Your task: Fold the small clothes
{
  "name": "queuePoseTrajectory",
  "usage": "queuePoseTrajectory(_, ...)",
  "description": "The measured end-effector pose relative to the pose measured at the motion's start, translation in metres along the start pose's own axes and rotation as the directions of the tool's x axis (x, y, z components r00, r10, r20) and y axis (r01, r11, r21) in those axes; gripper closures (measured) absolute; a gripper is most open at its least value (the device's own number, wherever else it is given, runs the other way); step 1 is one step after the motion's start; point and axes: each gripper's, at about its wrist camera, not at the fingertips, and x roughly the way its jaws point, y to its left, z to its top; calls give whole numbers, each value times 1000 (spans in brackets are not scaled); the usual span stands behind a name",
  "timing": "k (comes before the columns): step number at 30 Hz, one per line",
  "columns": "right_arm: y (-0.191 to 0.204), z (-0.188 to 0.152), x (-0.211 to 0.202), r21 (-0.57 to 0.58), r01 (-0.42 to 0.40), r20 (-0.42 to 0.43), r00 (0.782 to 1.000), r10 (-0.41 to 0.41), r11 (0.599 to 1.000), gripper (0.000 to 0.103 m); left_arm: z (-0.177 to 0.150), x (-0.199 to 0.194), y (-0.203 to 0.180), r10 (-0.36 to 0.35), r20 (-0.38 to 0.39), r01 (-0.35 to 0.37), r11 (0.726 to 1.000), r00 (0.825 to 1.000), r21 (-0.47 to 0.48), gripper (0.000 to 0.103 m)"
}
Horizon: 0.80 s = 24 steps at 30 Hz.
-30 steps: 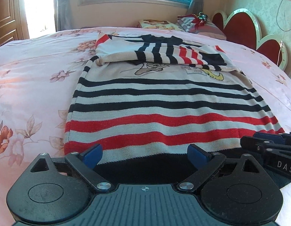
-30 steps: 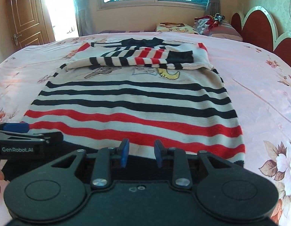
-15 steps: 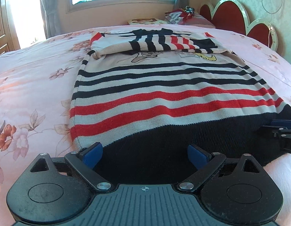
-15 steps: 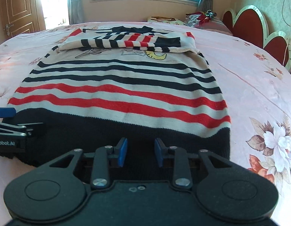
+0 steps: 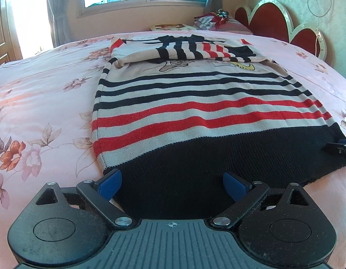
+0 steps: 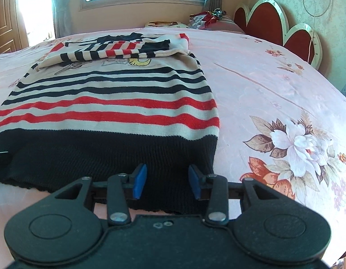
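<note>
A striped knit sweater (image 5: pixel 202 103) in cream, navy and red lies flat on the bed, its sleeves folded across the chest at the far end; it also shows in the right wrist view (image 6: pixel 110 103). Its dark hem band faces me. My left gripper (image 5: pixel 173 185) is open at the hem's near left corner, the fabric lying between its blue pads. My right gripper (image 6: pixel 166 181) is open, narrower, at the hem's near right corner. The right gripper's tip (image 5: pixel 339 149) shows at the left view's right edge.
The pink floral bedspread (image 6: pixel 273 94) stretches to all sides. Pillows (image 5: pixel 217 20) and a red scalloped headboard (image 5: pixel 282 24) stand at the far right. A window and curtains are behind; a wooden door (image 6: pixel 2 22) is at the left.
Both grippers have pulled back toward the hem, so the whole dark hem band now shows. The right gripper has opened wider and moved toward the right corner.
</note>
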Motion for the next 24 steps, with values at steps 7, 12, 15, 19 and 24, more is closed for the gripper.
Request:
queuePoseTrajectory(7, 0, -3, -1, 16, 6, 14, 1000, -6, 1000, 61, 0, 1, -2, 4, -5, -4, 1000, 1000, -1, 4)
queuePoseTrajectory(12, -3, 4, 0, -9, -20, -17, 1000, 20, 1000, 61, 9, 1, 2, -18, -37, 17, 1000, 999, -20, 4)
queuePoseTrajectory(15, -7, 12, -1, -16, -58, -42, 997, 58, 998, 60, 16, -4, 7, -28, -39, 26, 998, 999, -60, 4)
queuePoseTrajectory(19, -9, 28, -13, -26, -84, 9, 996, 85, 996, 55, 32, -11, 13, -8, -18, 6, 996, 1000, -94, 4)
queuePoseTrajectory(24, 0, 53, -1, -65, -107, 30, 994, 109, 992, 50, 54, 4, 18, 16, -26, -19, 990, 1000, -138, 4)
